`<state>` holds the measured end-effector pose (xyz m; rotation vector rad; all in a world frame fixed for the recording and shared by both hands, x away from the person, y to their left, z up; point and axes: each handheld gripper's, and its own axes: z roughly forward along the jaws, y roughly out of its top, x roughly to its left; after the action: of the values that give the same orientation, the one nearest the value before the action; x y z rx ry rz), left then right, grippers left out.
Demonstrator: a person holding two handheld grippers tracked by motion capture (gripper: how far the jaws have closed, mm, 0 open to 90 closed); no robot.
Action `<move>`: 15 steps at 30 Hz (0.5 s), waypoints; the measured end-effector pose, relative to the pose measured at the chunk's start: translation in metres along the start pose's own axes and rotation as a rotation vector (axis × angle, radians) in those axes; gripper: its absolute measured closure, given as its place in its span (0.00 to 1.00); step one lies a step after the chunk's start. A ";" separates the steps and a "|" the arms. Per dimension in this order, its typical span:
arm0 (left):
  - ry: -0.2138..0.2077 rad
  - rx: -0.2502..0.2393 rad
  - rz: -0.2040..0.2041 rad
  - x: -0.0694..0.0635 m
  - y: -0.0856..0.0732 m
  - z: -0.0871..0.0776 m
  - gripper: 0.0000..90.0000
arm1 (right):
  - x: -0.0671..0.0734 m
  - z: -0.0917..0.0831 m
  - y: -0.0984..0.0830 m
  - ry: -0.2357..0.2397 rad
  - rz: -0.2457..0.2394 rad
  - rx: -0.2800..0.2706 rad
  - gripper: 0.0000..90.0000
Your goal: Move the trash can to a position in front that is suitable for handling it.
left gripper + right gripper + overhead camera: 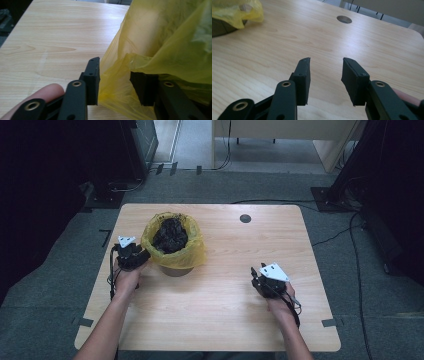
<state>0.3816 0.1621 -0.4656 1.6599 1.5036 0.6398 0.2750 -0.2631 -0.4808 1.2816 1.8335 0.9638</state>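
**Left gripper at the bag rim, right gripper idle on the table**

Work surface: a light wooden table (pixel 215 305) with rounded corners and a round cable hole (pixel 245 218) near its far edge.

Main item: a small bin (pixel 176 270) lined with a yellow plastic bag (pixel 197 252). It stands on the left half of the table, toward the far side. The bag's rim is folded outward over the bin's edge, and dark crumpled contents (pixel 170 236) fill the opening.

Left gripper (pixel 142 254): held by the left hand (pixel 127 279), it sits just beside the bin on its left side, jaws pointing at the bag. In the left gripper view the jaws of the left gripper (pixel 115 81) stand apart, and a fold of the yellow plastic bag (pixel 160 37) hangs between them. The film drapes over the top of the right-hand jaw and lies close against the left-hand one. The jaws are not pressed together on the film. A fingertip (pixel 47 92) shows at the lower left of that view.

Right gripper (pixel 257 276): held by the right hand (pixel 281 301), it rests on the right half of the table, well apart from the bin. In the right gripper view the jaws of the right gripper (pixel 325 80) are spread wide with only bare table (pixel 372 45) between them. The bag (pixel 235 11) and the cable hole (pixel 344 19) appear farther off.
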 end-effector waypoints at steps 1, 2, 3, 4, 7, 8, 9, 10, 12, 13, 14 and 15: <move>-0.010 0.001 -0.001 -0.001 0.000 0.001 0.75 | 0.001 0.002 0.002 0.007 0.010 -0.006 0.67; -0.022 0.004 0.007 -0.002 0.000 0.002 0.77 | 0.002 0.004 0.004 0.019 0.024 -0.011 0.67; -0.036 0.006 0.016 -0.003 0.000 0.002 0.82 | 0.003 0.008 0.008 0.043 0.059 -0.029 0.68; -0.048 0.010 0.019 -0.004 0.000 0.003 0.82 | 0.003 0.008 0.008 0.043 0.059 -0.029 0.68; -0.073 0.015 0.022 -0.009 0.000 0.005 0.84 | 0.006 0.014 0.014 0.069 0.087 -0.063 0.71; -0.077 0.017 0.023 -0.010 0.000 0.006 0.85 | 0.006 0.017 0.016 0.071 0.092 -0.066 0.71; -0.080 0.017 0.019 -0.012 0.000 0.006 0.85 | 0.007 0.019 0.019 0.068 0.091 -0.065 0.72; -0.083 0.019 0.017 -0.014 0.000 0.007 0.87 | 0.009 0.024 0.024 0.070 0.087 -0.073 0.73; -0.085 0.023 0.015 -0.017 0.000 0.009 0.88 | 0.010 0.026 0.027 0.071 0.085 -0.076 0.73; -0.085 0.025 0.013 -0.019 -0.001 0.009 0.89 | 0.013 0.030 0.032 0.068 0.086 -0.078 0.74; -0.087 0.027 0.015 -0.020 -0.001 0.010 0.89 | 0.013 0.030 0.032 0.068 0.086 -0.078 0.74; -0.090 0.033 0.017 -0.021 -0.001 0.010 0.89 | 0.014 0.032 0.036 0.070 0.098 -0.066 0.75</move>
<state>0.3859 0.1391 -0.4688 1.7048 1.4444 0.5446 0.3141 -0.2353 -0.4671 1.3222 1.7900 1.1257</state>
